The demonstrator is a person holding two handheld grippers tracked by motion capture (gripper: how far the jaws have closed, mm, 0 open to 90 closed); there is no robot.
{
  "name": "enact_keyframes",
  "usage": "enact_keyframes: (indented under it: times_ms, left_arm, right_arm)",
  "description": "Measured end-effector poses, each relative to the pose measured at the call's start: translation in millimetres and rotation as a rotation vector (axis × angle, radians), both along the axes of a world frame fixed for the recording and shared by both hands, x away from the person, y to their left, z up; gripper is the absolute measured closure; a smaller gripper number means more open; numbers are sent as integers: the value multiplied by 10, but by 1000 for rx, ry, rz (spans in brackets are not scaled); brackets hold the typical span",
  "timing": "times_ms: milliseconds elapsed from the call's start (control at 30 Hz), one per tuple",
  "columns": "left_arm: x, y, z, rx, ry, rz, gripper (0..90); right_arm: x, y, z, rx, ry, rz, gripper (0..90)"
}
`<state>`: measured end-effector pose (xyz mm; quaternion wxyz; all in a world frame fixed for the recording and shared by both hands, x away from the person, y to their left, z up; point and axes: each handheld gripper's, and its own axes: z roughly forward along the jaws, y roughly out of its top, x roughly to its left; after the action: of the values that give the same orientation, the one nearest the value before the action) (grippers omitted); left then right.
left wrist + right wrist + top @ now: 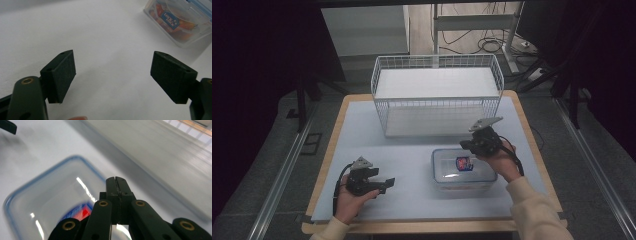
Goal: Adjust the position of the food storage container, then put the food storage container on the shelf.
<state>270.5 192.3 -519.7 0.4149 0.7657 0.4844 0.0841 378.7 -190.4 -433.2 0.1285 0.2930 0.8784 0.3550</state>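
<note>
Left gripper (384, 184) sits low on the near-left of the table (362, 135), held in the person's left hand (349, 200), jaws spread wide with nothing between them; its own view (113, 75) shows bare white tabletop (100, 32) in the gap and the container (180, 22) off at upper right, well apart

Clear plastic container (463, 170) with blue-rimmed lid and a red-and-blue label (464, 163) sits on the near-right of the table, lid on, in front of the basket; orange contents visible through the wall in the left gripper view

White wire basket (437, 95) stands at the table's far centre, behind the container, with a white shelf inside

Right gripper (467, 145) is held in the right hand (502, 160) above the container's far-right edge, grey plate (485, 123) on top; its own view (115, 181) shows both jaws pressed together, gripping nothing, tips over the lid's (50, 202) rim; contact with the lid can't be told, view is motion-blurred
</note>
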Motion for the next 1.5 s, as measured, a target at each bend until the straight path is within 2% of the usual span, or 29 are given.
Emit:
enact_keyframes:
  times_ms: [67,100,167,200,267,300,333,367,400,467,500,533,600,633,700,967,1133,1167,1267,1300,1333,1500]
  left_arm:
    - [-1,-3,9,-5,-3,3,199]
    - [0,-2,14,-9,-1,6,198]
    - [1,-1,15,-10,1,10,196]
    - [6,3,15,-15,4,16,195]
    - [6,4,17,-16,4,18,195]
    - [8,4,19,-20,4,21,193]
    - [9,3,20,-23,4,22,193]
    - [10,2,22,-22,5,24,193]
    - [11,-1,24,-20,5,26,193]
    - [13,-10,32,-21,3,27,193]
    - [9,-12,37,-22,3,29,193]
    - [4,-9,48,-27,-3,30,192]
    - [4,-5,52,-28,-3,32,192]
    - [6,-1,54,-29,-3,32,192]
    - [15,5,50,-31,-1,35,192]
    - [17,-30,60,-31,-1,27,192]
    - [26,-64,74,-39,0,19,190]
    - [28,-74,83,-39,2,18,189]
    - [36,-108,113,-59,5,21,180]
    - [37,-120,129,-62,7,19,171]
    - [37,-133,139,-69,6,21,171]
    - [66,-232,215,-103,11,14,152]
  right_arm:
    - [-99,-124,-12,19,-3,-13,900]
    - [-201,-255,-31,48,5,-33,900]
    - [-242,-306,-37,54,9,-43,900]
    - [-350,-456,-73,79,11,-64,900]
    - [-398,-525,-93,91,11,-76,900]
    - [-490,-664,-147,112,18,-99,899]
    - [-490,-664,-147,112,18,-99,899]
    - [-564,-803,-208,136,27,-132,899]
    - [-564,-803,-208,136,27,-132,899]
    - [-595,-917,-257,132,47,-153,899]
    - [-618,-1007,-277,166,60,-167,898]
    - [-624,-1046,-281,174,65,-172,897]
    - [-633,-1075,-278,167,56,-186,896]
    - [-649,-1131,-251,191,48,-197,894]
    - [-651,-1144,-243,191,48,-198,893]
    - [-683,-1288,-264,170,59,-232,872]
    - [-678,-1296,-286,160,60,-226,838]
    - [-677,-1290,-291,159,59,-225,812]
    - [-673,-1287,-290,166,51,-228,607]
    - [-669,-1304,-275,199,58,-232,533]
    - [-669,-1304,-275,199,58,-232,533]
    - [-649,-1327,-234,258,85,-240,352]
